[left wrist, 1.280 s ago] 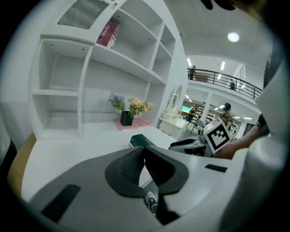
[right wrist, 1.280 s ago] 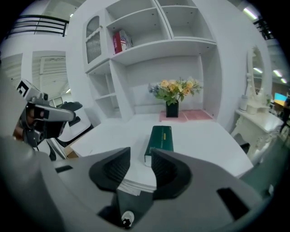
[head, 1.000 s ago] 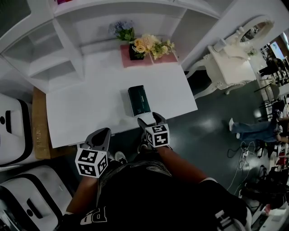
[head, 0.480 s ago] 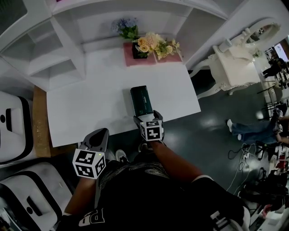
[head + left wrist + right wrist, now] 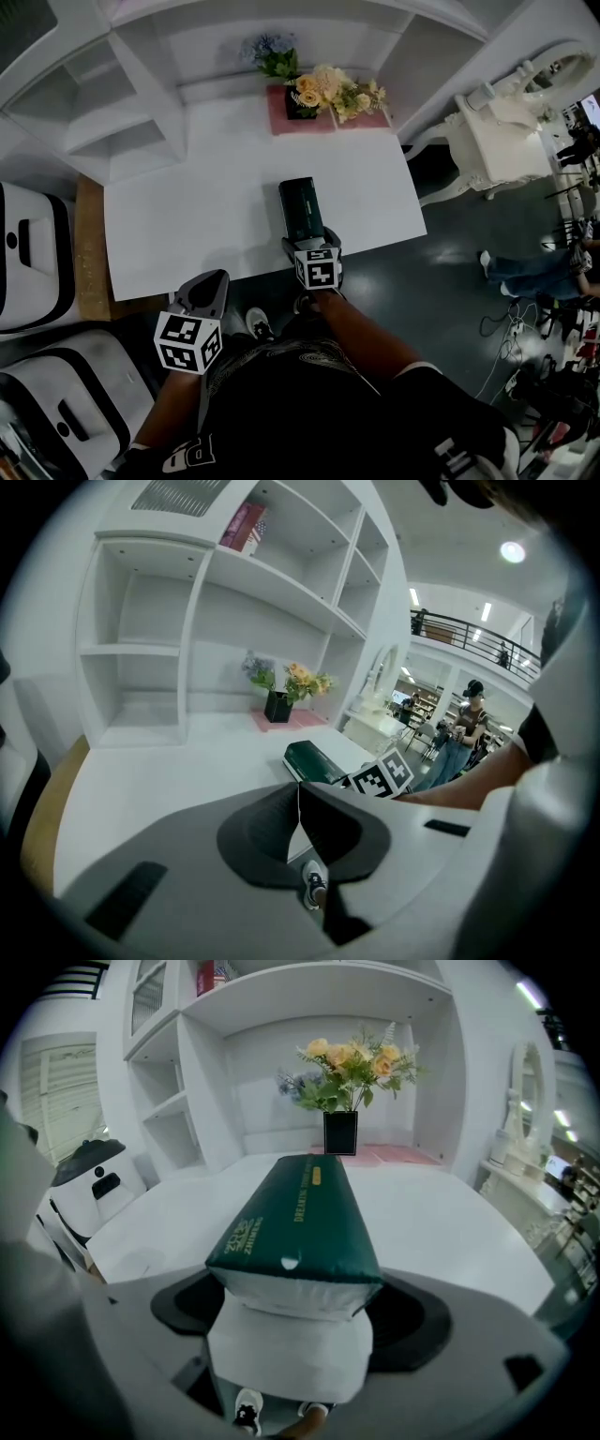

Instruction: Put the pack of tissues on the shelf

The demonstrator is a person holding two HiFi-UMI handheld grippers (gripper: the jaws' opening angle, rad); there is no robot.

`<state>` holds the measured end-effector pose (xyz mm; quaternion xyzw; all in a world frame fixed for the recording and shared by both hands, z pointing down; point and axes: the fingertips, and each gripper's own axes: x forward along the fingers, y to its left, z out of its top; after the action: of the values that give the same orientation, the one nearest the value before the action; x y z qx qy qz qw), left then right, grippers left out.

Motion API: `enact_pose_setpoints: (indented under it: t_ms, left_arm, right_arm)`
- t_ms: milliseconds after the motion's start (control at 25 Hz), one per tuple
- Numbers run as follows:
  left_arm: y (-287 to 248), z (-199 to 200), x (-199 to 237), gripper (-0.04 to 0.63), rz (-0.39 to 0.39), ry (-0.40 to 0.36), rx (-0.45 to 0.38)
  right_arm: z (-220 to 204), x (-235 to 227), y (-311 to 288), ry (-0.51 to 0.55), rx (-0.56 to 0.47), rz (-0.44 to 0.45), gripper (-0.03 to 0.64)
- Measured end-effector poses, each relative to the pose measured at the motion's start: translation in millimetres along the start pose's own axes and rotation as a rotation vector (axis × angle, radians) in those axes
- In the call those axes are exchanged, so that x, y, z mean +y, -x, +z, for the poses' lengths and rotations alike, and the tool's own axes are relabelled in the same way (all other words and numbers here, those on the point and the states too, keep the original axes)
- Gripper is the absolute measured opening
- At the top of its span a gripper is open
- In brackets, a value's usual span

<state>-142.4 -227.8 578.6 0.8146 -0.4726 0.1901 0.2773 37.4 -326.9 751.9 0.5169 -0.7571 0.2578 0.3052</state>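
While the pack of tissues [image 5: 302,208] lies flat on the white counter [image 5: 187,216], a little right of the middle of the head view and with its long side running away from the person, the right hand-held gripper [image 5: 312,246] has its near end between its jaws. These jaws have just been opening and now stand spread wide. One dark pad is at each side of the white end of the green pack and, as far as I can see, neither presses on it. I judge that the approach is made along the length of the pack so that the jaws can close across its narrow width, which gives a firm hold on a soft thing. The left hand-held gripper [image 5: 299,803] hangs at the lower left, off the front edge of the counter, with its jaws pressed together on nothing. It seems to be kept back because one gripper is enough for this pick. The white shelf unit [image 5: 112,112] stands at the upper left, well apart from the pack, so the lift and the carry are not yet done. By count I see one pack of tissues, two grippers, one black vase of flowers [image 5: 314,94] at the back of the counter and one pink mat [image 5: 281,120] under it.
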Motion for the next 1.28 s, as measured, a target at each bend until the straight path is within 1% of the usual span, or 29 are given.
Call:
enact_pose_setpoints:
  t_ms: [320, 960, 1280]
  left_arm:
    - [0, 4, -3, 0.017, -0.005, -0.007, -0.012]
    - [10, 6, -23, 0.015, -0.056, -0.042, -0.061]
    - [27, 3, -24, 0.017, -0.055, -0.039, -0.100]
  right_arm:
    - [-1, -6, 3, 0.009, 0.017, 0.056, 0.443]
    - [20, -17, 54, -0.035, -0.113, 0.028, 0.440]
    - [17, -15, 80, -0.056, -0.132, 0.046, 0.437]
